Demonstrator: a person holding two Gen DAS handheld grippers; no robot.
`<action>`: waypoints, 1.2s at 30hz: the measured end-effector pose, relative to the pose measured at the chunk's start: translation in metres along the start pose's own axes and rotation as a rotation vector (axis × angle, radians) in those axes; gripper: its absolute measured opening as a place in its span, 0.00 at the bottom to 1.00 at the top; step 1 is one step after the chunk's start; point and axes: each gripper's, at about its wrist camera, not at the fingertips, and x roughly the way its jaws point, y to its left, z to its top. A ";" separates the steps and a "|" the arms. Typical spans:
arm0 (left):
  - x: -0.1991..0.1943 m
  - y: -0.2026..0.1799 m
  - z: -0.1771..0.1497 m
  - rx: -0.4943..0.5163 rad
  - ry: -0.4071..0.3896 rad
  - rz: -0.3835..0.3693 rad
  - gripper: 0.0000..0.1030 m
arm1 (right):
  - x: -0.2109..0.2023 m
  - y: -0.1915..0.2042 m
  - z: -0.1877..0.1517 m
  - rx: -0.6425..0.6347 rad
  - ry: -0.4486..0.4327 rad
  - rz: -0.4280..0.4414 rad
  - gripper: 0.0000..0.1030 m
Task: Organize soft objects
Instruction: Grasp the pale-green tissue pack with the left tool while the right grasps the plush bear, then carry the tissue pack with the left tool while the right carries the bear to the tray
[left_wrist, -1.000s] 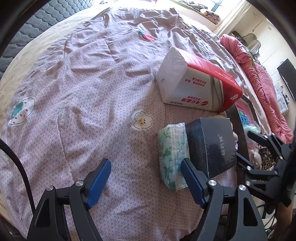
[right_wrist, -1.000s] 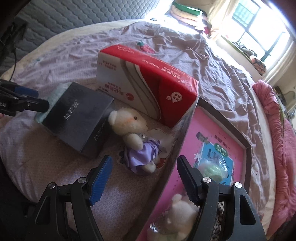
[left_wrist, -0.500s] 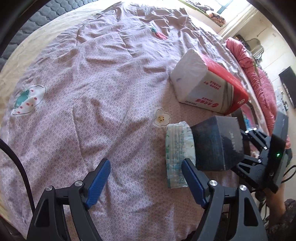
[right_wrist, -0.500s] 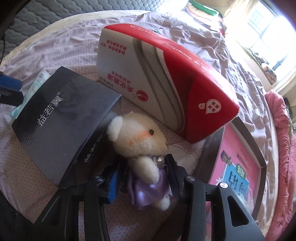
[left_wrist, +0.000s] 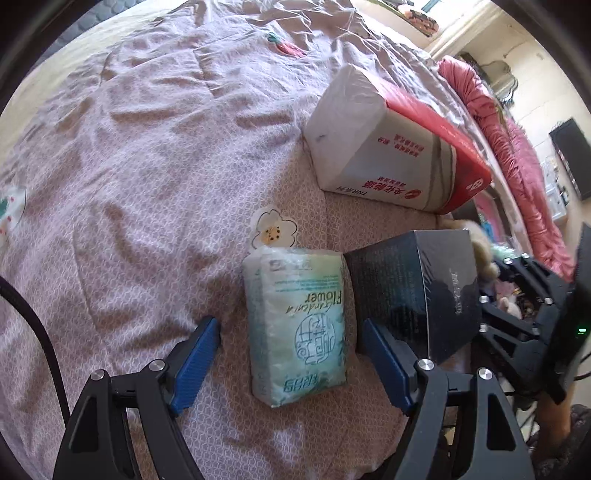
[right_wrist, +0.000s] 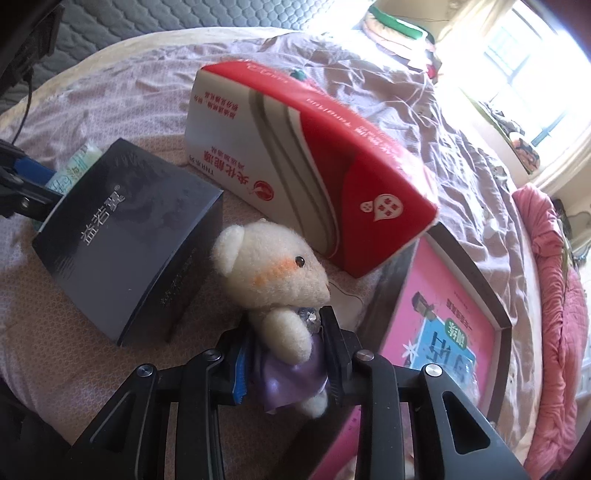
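A cream teddy bear (right_wrist: 273, 273) in a purple dress sits between the jaws of my right gripper (right_wrist: 284, 354), which are closing and press on its body. In the left wrist view a pale green tissue pack (left_wrist: 299, 325) lies on the quilt between the wide-apart blue fingers of my left gripper (left_wrist: 291, 354); the pads do not touch it. A black box (left_wrist: 417, 288) (right_wrist: 125, 236) stands just right of the pack, beside the bear. The right gripper (left_wrist: 528, 306) shows at the far right edge there.
A big red and white tissue package (left_wrist: 395, 147) (right_wrist: 306, 166) lies behind the bear. A dark-framed tray (right_wrist: 498, 317) with a pink book (right_wrist: 439, 325) inside lies to the right. A pink duvet (left_wrist: 517, 155) runs along the bed's right side. Lilac quilt (left_wrist: 147, 166) stretches left.
The right gripper came down around the bear and its jaws closed onto the body. The left gripper shifted right and lower, so the green pack now lies between its fingers.
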 end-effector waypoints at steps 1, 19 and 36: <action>0.002 -0.005 0.001 0.016 0.004 0.026 0.76 | -0.003 -0.002 -0.001 0.012 -0.002 0.002 0.33; -0.003 0.002 -0.001 -0.037 -0.036 0.062 0.37 | -0.077 -0.046 -0.010 0.316 -0.163 0.097 0.33; -0.088 -0.072 -0.011 0.120 -0.204 0.081 0.37 | -0.151 -0.080 -0.034 0.461 -0.283 0.089 0.33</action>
